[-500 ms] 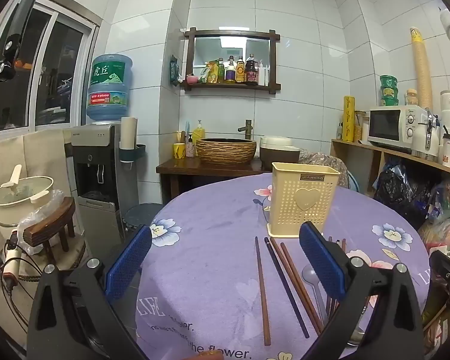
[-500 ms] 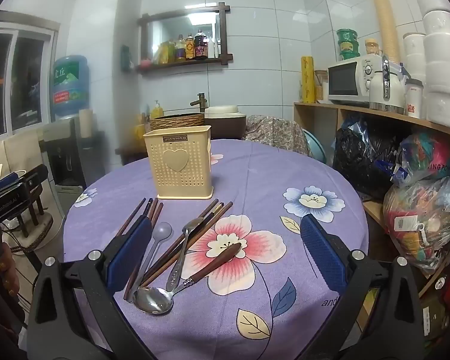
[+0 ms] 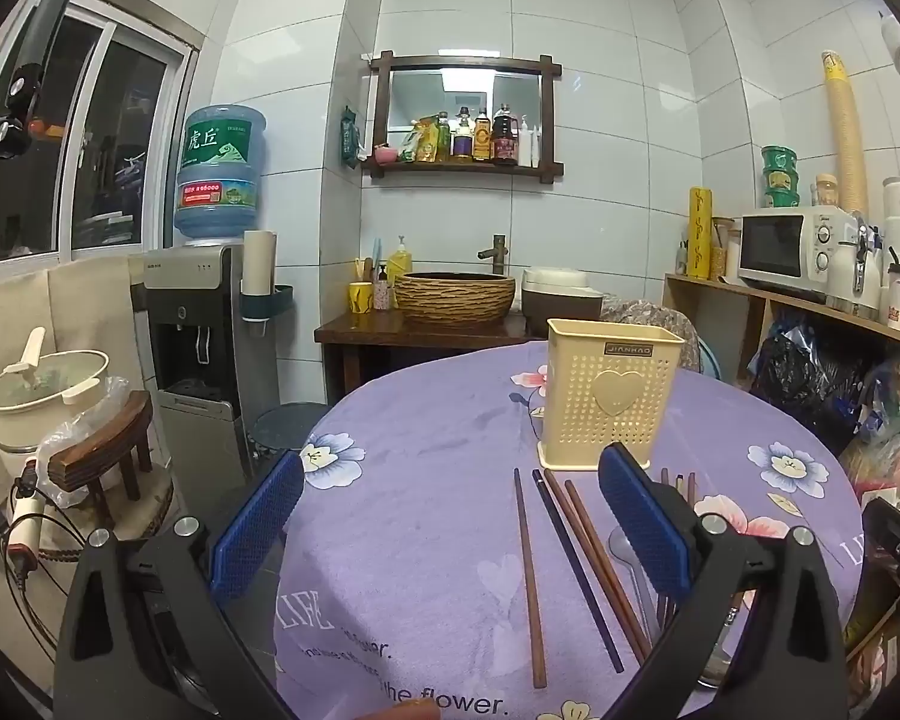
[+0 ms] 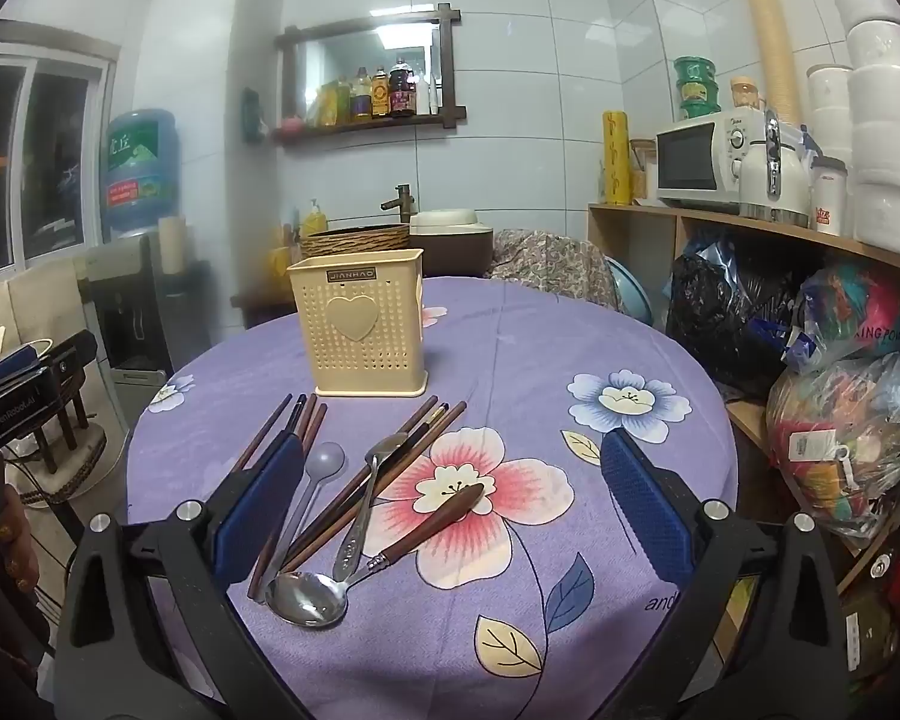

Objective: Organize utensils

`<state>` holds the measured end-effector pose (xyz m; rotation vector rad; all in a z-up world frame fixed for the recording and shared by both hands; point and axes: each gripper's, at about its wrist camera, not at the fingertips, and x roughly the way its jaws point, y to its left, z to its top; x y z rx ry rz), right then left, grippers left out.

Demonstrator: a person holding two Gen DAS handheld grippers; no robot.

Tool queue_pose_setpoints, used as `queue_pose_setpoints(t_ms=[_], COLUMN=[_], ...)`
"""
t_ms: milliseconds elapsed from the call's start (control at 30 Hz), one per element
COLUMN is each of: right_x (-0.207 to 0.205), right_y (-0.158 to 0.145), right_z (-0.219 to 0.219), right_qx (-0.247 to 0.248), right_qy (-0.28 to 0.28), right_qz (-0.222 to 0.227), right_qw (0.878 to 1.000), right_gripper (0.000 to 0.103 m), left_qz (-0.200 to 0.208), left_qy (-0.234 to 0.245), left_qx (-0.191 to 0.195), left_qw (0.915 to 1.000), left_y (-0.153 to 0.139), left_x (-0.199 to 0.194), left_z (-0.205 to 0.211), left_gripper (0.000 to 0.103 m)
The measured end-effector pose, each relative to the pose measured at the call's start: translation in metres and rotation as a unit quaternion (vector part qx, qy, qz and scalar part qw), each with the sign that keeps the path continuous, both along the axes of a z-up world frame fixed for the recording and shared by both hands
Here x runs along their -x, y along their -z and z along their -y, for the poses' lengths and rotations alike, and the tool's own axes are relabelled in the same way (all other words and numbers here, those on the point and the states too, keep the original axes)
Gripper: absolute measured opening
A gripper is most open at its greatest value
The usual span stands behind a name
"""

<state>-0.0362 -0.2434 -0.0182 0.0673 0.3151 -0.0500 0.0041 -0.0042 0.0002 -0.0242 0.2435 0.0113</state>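
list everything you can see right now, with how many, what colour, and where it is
holder: one, cream, perforated, upright on the table behind the utensils
chopsticks: several, brown and dark, loose in two bunches in front of the holder; exact count unclear
plastic spoon: one, pale grey, between the bunches
metal spoon: one, silver, lying over the right bunch
wood-handled spoon: one, steel bowl, nearest the camera
tablecloth: one, purple with flowers
microwave: one, white, shelf at right
water bottle: one, blue, on the dispenser at left
basin: one, brown, on the back counter
left gripper: black with blue pads, open, empty
right gripper: same, open, empty
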Motion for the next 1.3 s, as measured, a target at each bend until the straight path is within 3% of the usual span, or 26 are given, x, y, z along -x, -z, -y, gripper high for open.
queue_pose_setpoints(t_ms=[1300], right_x=[-0.001], right_y=[0.0016], right_z=[-0.0005], right_qx=[-0.002], right_qy=[0.0], right_qz=[-0.003], right_qw=[1.0], right_gripper=[0.098], left_qz=[-0.008], left_qy=[0.004], left_qx=[-0.007], left_qw=[0.9999], left_y=[0.0069], left_x=[0.0], left_z=[-0.0048], left_gripper=[0.098])
